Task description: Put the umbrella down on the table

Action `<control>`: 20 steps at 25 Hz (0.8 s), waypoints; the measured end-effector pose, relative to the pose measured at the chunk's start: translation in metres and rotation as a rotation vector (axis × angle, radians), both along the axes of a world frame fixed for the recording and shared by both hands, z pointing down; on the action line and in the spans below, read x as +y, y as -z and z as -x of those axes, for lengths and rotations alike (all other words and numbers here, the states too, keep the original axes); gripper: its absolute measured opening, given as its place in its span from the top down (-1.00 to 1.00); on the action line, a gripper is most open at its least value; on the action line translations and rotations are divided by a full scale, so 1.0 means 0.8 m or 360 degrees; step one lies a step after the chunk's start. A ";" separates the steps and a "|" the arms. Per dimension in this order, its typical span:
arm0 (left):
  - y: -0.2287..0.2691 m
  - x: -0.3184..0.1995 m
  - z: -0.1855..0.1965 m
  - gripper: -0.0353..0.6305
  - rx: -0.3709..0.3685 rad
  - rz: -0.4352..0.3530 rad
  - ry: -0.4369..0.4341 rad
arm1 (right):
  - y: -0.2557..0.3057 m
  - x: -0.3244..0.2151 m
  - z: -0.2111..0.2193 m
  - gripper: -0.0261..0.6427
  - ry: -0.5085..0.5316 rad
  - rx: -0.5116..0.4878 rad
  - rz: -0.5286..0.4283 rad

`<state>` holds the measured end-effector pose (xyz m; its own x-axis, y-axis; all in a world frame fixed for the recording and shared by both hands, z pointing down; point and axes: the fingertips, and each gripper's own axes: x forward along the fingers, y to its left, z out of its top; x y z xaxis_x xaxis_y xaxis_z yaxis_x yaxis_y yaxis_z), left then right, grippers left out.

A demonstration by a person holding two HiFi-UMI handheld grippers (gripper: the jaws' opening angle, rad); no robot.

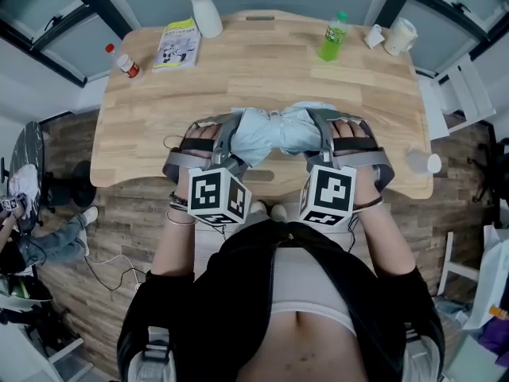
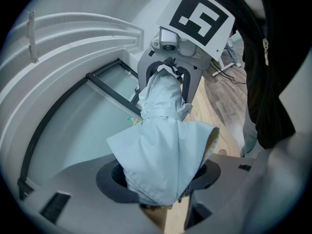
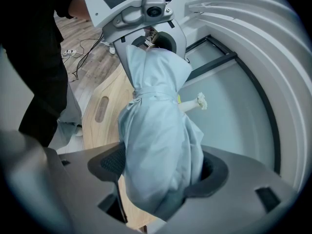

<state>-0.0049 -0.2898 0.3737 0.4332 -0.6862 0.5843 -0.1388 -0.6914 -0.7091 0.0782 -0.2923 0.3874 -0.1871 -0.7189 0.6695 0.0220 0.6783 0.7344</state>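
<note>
A folded pale blue umbrella (image 1: 278, 131) hangs crosswise between my two grippers over the front middle of the wooden table (image 1: 262, 78). My left gripper (image 1: 236, 138) is shut on its left end and my right gripper (image 1: 322, 138) is shut on its right end. In the left gripper view the bunched fabric of the umbrella (image 2: 163, 140) fills my left gripper (image 2: 158, 179), and the right gripper (image 2: 168, 69) clasps the far end. The right gripper view mirrors this: the umbrella (image 3: 156, 140) sits in my right gripper (image 3: 158, 174). I cannot tell whether the umbrella touches the tabletop.
Along the table's far edge stand a white vase with flowers (image 1: 205, 10), a booklet (image 1: 178, 44), a small red-capped bottle (image 1: 126, 62), a green bottle (image 1: 333, 38) and a cup (image 1: 400, 37). A clear plastic cup (image 1: 421, 161) lies at the right front edge.
</note>
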 end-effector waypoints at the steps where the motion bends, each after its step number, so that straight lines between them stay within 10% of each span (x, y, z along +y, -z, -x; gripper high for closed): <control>1: 0.001 -0.002 0.002 0.14 0.0001 -0.0001 -0.0001 | 0.001 -0.002 0.002 -0.21 -0.0003 0.0001 -0.0001; 20: 0.002 -0.034 0.029 0.14 0.0014 -0.0021 0.0001 | 0.003 -0.035 0.029 -0.21 -0.0014 0.0019 -0.0019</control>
<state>-0.0280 -0.3173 0.3722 0.4376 -0.6943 0.5714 -0.1455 -0.6818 -0.7169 0.0551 -0.3201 0.3853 -0.1725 -0.7283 0.6632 0.0247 0.6699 0.7420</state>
